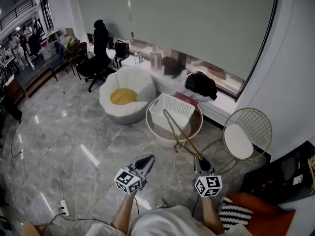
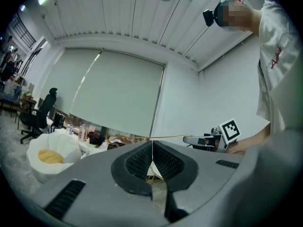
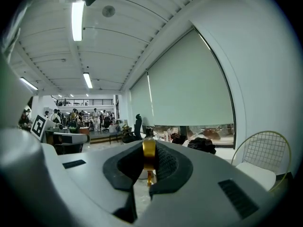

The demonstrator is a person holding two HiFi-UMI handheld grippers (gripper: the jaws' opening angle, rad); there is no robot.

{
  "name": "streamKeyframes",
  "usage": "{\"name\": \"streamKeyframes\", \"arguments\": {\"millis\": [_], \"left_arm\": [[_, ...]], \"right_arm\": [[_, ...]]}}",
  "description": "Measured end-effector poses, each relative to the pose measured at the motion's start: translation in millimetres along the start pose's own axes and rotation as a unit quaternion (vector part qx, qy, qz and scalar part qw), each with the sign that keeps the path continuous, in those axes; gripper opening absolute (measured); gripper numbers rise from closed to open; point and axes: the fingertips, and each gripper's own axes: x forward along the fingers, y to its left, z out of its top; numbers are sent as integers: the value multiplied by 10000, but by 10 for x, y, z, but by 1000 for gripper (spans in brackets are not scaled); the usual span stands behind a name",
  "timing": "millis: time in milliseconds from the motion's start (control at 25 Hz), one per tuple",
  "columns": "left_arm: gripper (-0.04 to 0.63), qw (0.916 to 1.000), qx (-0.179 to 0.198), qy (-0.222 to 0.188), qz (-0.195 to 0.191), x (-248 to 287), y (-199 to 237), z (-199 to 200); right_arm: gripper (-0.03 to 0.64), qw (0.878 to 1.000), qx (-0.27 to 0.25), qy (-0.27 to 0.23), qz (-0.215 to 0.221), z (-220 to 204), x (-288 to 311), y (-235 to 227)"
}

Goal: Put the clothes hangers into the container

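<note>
Left gripper: jaws together, pads meeting along one seam in its own view, nothing between them. It is idle, held low in front of the person.

Right gripper: clamped on a gold hanger. Its own view shows the gold bar standing upright between the pads, which press on it from both sides.

Hanger: thin gold metal. It runs from the right gripper forward and to the left, and its far end lies over the white basket as the head view shows it (whether it is above the rim or already inside cannot be told from here). It is in the air and touches no other thing that I can see.

Handling, as judged: light, stiff and not fragile, but the finish looks smooth, so it is likely to slip or pivot in the pads. The grip sits near one end, which leaves a long lever beyond the jaws, and the free end may swing or sag. A hold nearer the middle or the neck would steady it. As it stands, a slow carry and a low release over the basket seem advisable.

Basket: openwork plastic, resting on a round table and open at the top.

Beyond: a white beanbag, a wire chair to the right, and a window ledge with dark items on it
</note>
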Motion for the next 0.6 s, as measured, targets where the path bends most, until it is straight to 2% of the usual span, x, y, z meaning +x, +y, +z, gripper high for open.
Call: {"name": "streamKeyframes", "arguments": {"millis": [600], "left_arm": [[29, 9998, -136, 112, -31, 353, 475, -179]], "right_arm": [[41, 9998, 119, 121, -130, -208, 539, -234]]}}
